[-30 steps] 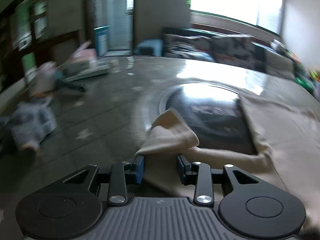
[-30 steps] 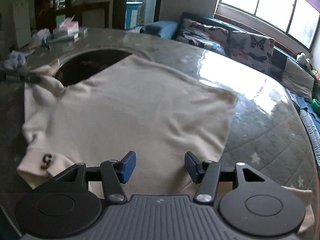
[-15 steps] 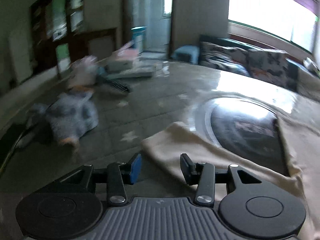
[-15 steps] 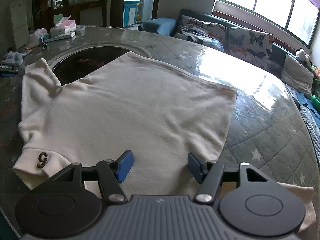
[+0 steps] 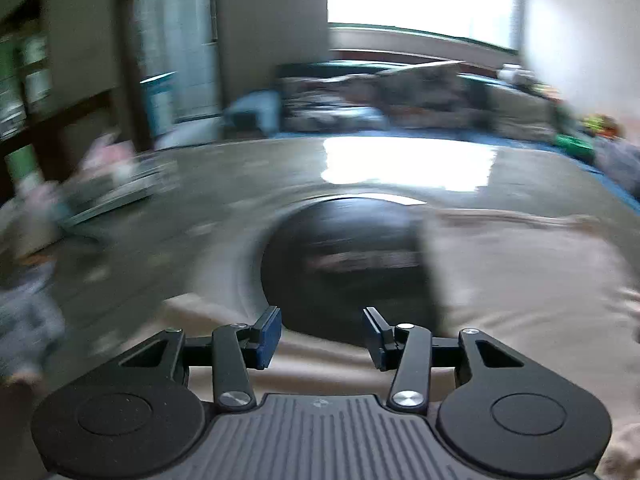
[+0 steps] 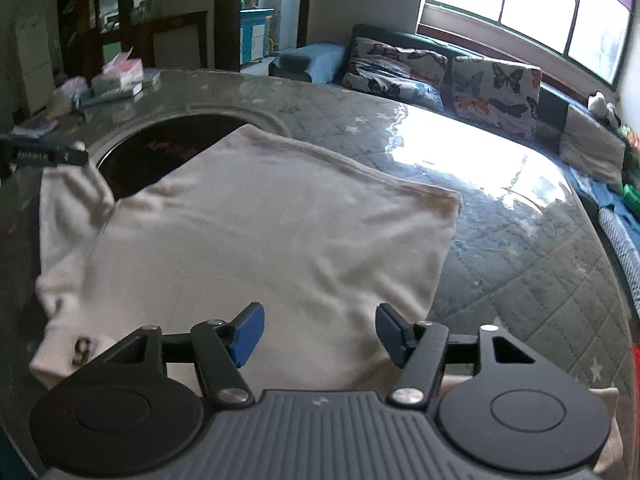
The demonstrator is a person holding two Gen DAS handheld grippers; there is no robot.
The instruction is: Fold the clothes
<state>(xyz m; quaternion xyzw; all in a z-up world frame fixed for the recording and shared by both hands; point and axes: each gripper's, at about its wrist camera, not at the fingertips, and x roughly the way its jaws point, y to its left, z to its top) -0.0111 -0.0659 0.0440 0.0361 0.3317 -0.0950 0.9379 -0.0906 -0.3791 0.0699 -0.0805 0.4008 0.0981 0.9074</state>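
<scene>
Right wrist view: the right tongs (image 6: pixel 318 332) stand wide apart with nothing between the blue pads, hovering above the near edge of the cream shirt (image 6: pixel 256 248), which lies spread flat on the bench (image 6: pixel 520 240), a grey quilted cover with star marks under a glossy sheet. A dark mark on the shirt's cuff (image 6: pixel 82 350), beside the left pad, reads like a "9" or a "G"; which one cannot be told. The shirt's far corner overlaps the dark round inset (image 6: pixel 160 148) of the bench, and one sleeve (image 6: pixel 68 200) runs along the inset's left rim. Beyond the inset lie a tissue box (image 6: pixel 122 70) and flat packets, their print too small to read. Behind the bench, butterfly-print cushions (image 6: pixel 440 76) line a sofa under the window (image 6: pixel 528 4). Left wrist view, heavily blurred: the left tongs (image 5: pixel 322 334) are likewise open and empty, poised over a band of the shirt (image 5: pixel 520 280) at the near rim of the inset (image 5: pixel 344 264); lettering on the inset is smeared and illegible.
</scene>
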